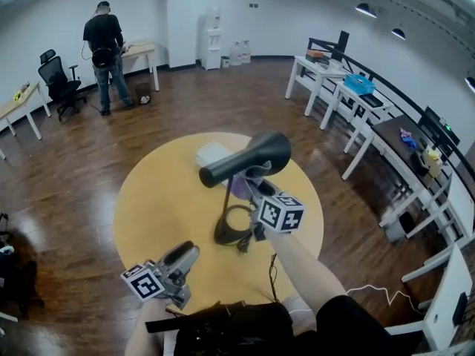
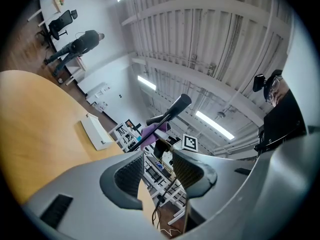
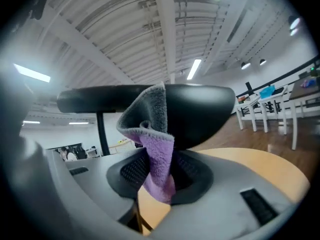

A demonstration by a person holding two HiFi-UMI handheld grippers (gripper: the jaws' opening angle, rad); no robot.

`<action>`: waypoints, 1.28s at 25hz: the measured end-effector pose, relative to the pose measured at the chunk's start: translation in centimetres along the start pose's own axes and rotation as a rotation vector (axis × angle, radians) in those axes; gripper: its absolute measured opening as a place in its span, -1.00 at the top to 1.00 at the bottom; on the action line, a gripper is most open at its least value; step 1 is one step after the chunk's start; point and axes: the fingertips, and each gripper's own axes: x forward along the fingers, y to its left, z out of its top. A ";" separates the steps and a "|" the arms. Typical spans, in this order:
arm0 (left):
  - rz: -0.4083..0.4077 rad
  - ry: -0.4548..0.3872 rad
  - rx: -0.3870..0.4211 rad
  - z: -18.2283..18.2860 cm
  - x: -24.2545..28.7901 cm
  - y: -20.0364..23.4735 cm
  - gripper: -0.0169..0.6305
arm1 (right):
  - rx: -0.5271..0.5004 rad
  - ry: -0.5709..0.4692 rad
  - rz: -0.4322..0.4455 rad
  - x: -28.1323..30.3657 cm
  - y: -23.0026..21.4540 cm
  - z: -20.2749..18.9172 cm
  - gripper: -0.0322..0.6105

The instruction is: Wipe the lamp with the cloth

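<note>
Lamp (image 1: 249, 158) first: where is it from the right gripper (image 1: 251, 190)?
— Its black head sits just ahead of and above that gripper's jaws. The stem runs down beside them to a base on the round yellow table (image 1: 148, 199) beneath the gripper.

And the cloth (image 3: 157, 159)?
— It is pinched between the right gripper's (image 3: 159, 173) pads. The jaws are about half closed on it, with a purple tail hanging below them. The cloth's grey upper fold rises from the jaws and lies against the lamp head (image 3: 205, 109).

What about the left gripper (image 1: 185, 254)?
— Its (image 2: 159, 165) jaws stand apart with nothing between them. It hangs low at the table's near edge, well apart from the lamp (image 2: 172, 111), which stands beyond its fingertips.

Anything else on the table?
— A white box (image 1: 211, 154) lies beyond the lamp, farther from both grippers.
</note>
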 end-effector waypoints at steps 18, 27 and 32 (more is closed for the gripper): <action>-0.004 0.082 0.176 1.6 0.4 -1.2 0.41 | -0.109 -0.033 -0.057 -10.4 1.0 0.1 0.56; -0.044 0.121 0.372 -2.8 7.4 -2.8 0.41 | -0.150 -0.080 -0.054 -17.9 -1.8 1.3 0.56; -0.013 0.121 0.433 -6.5 10.6 -5.6 0.41 | -0.143 -0.143 -0.013 -22.8 -6.0 3.4 0.56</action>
